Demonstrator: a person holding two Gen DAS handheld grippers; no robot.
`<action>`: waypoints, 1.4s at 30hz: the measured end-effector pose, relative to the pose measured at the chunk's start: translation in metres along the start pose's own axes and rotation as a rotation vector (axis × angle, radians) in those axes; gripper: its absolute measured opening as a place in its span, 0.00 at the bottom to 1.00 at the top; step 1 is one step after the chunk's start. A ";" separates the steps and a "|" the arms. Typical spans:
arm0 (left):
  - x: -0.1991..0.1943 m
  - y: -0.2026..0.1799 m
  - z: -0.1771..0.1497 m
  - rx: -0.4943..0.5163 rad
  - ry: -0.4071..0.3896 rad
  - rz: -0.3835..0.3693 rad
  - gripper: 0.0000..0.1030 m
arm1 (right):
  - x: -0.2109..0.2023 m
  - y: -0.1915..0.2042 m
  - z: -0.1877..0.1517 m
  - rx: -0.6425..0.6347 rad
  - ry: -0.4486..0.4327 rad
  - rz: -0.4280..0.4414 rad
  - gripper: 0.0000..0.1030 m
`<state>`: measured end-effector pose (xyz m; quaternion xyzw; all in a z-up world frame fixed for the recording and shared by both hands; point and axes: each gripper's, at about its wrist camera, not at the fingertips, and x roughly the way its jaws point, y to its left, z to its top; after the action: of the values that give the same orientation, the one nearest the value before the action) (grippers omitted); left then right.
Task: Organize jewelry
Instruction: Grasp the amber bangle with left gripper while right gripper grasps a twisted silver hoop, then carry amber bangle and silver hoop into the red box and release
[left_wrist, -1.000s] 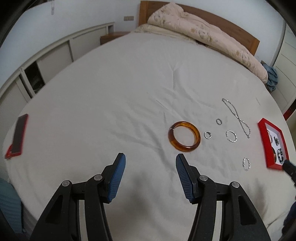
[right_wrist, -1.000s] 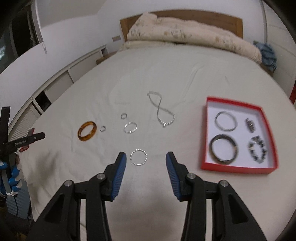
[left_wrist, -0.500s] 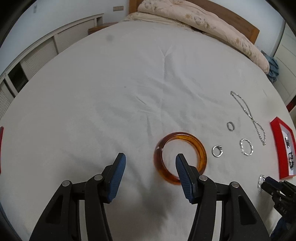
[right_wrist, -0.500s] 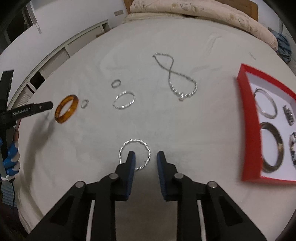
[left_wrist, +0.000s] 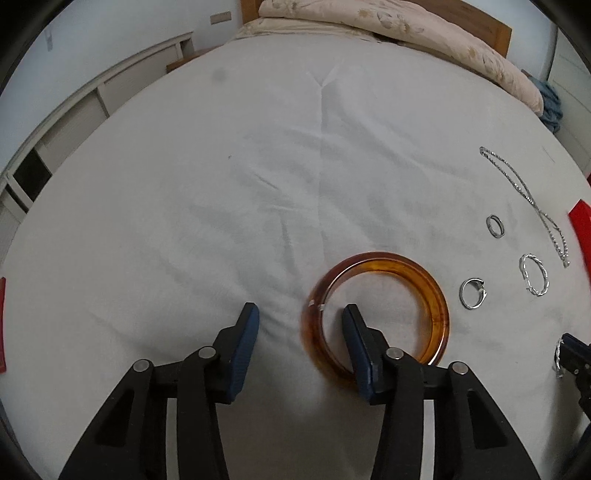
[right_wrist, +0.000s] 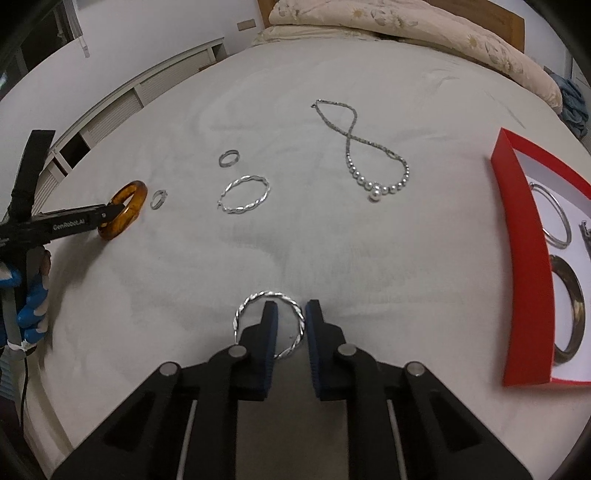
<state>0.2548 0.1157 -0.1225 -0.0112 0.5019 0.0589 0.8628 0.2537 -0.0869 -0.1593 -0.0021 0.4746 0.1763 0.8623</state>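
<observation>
in the left wrist view, the amber bangle lies flat on the white bed sheet; it looks rigid, smooth and probably slippery, light enough but likely brittle if dropped, so the band itself is the place to pinch, one finger inside the hoop and one outside. the left gripper is set just that way: its right finger stands inside the ring, its left finger outside on the sheet, the near-left arc of the band between them, and the jaws are closing but not yet pressing on it. in the right wrist view, the twisted silver hoop lies on the sheet, thin, light and stiff, apt to slide or tip when nipped, best taken across its wire. the right gripper straddles the hoop's right side, left finger inside, right finger outside, jaws closing and nearly together; whether the pads already bite the wire i cannot tell. the red box waits off to the right.
</observation>
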 end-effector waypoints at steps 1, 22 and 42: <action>0.000 -0.001 0.000 -0.003 -0.001 0.002 0.43 | 0.000 -0.001 0.000 0.004 -0.005 0.006 0.13; -0.030 -0.044 -0.003 0.009 -0.031 0.008 0.09 | -0.014 0.001 0.005 0.005 -0.049 0.007 0.04; -0.145 -0.053 -0.019 0.048 -0.149 -0.010 0.09 | -0.119 0.020 0.002 0.012 -0.189 -0.022 0.04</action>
<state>0.1737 0.0484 -0.0077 0.0114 0.4375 0.0432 0.8981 0.1913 -0.1038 -0.0577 0.0146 0.3922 0.1635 0.9051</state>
